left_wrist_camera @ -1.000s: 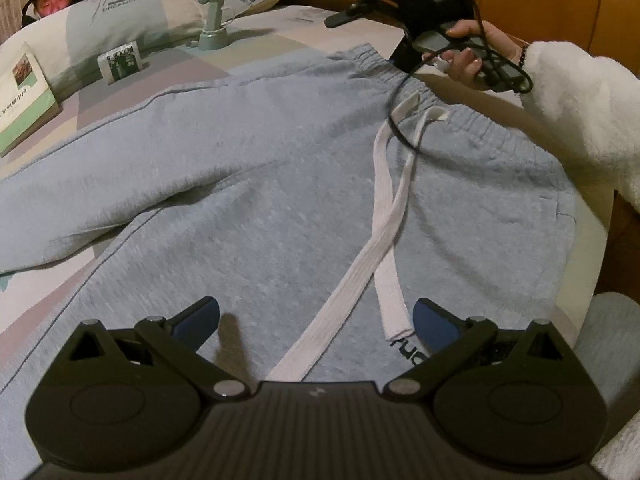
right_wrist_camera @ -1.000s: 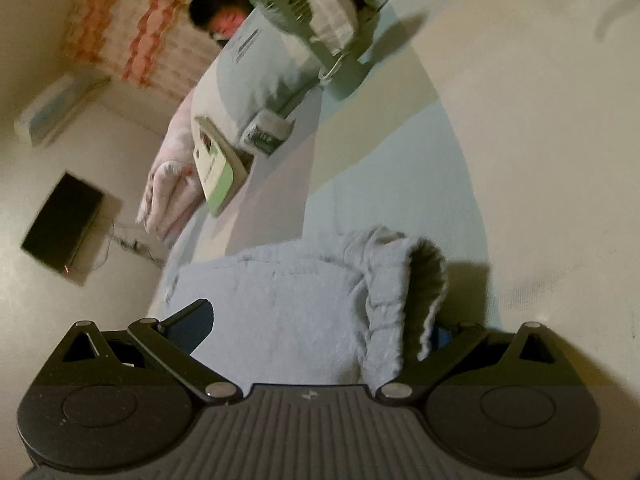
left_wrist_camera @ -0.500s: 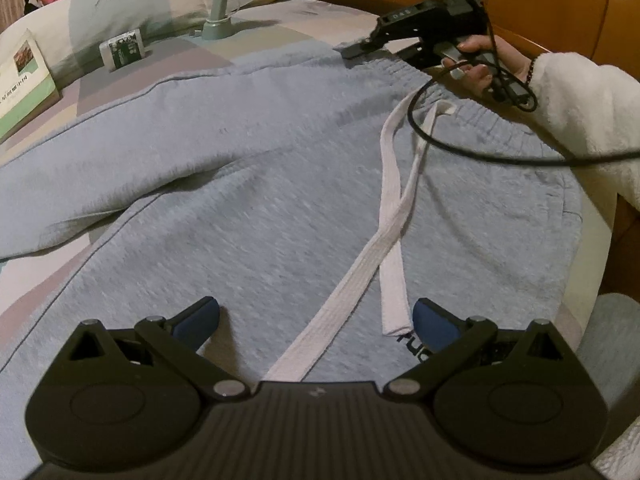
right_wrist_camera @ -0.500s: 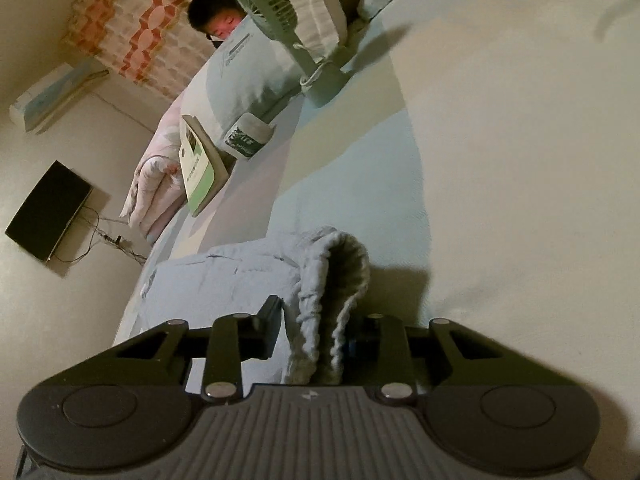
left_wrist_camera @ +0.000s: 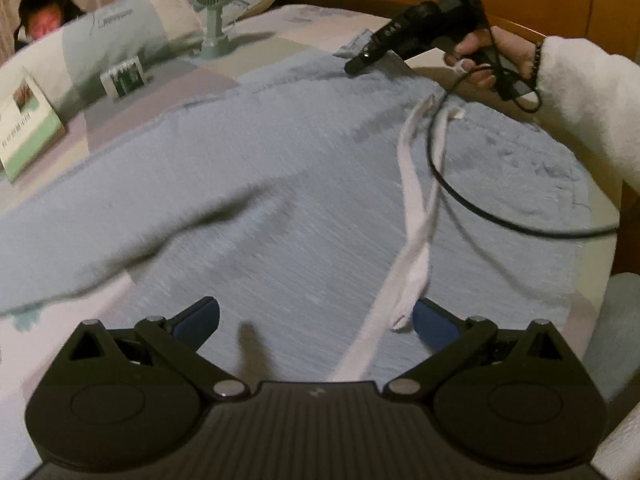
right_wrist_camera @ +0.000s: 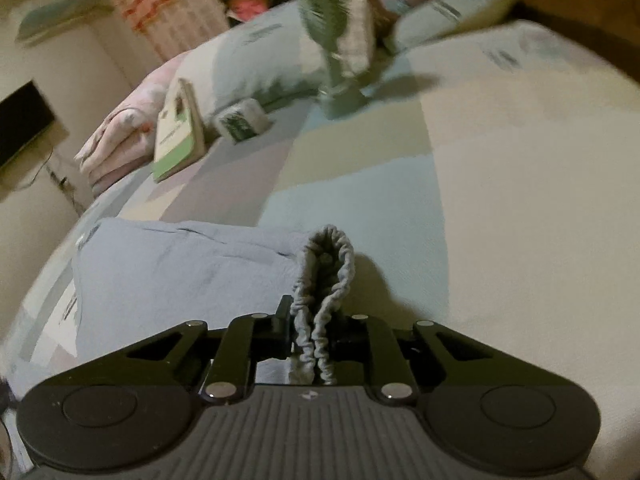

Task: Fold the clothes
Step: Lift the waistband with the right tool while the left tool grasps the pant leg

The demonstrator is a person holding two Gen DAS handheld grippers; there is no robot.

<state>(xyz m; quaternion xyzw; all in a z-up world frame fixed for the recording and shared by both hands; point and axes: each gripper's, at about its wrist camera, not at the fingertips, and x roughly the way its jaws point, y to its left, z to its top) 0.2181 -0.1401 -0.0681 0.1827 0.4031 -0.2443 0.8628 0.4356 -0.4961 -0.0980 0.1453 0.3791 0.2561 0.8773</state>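
The light-blue sweatpants (left_wrist_camera: 280, 200) lie flat on the bed (right_wrist_camera: 500, 200), the right gripper (right_wrist_camera: 316, 336) is closed on their elastic waistband (right_wrist_camera: 326, 280), the left gripper (left_wrist_camera: 316, 318) hovers wide open and empty above the white drawstring (left_wrist_camera: 416, 216), so the first fold seems to begin and the left one probably needs its own grip.

light blue sweatpants (left_wrist_camera: 280, 200), white drawstring (left_wrist_camera: 416, 216)

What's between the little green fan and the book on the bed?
A small white box with a dark label sits on the bed between the fan and the book, in front of the pillow. Both wrist views show it.
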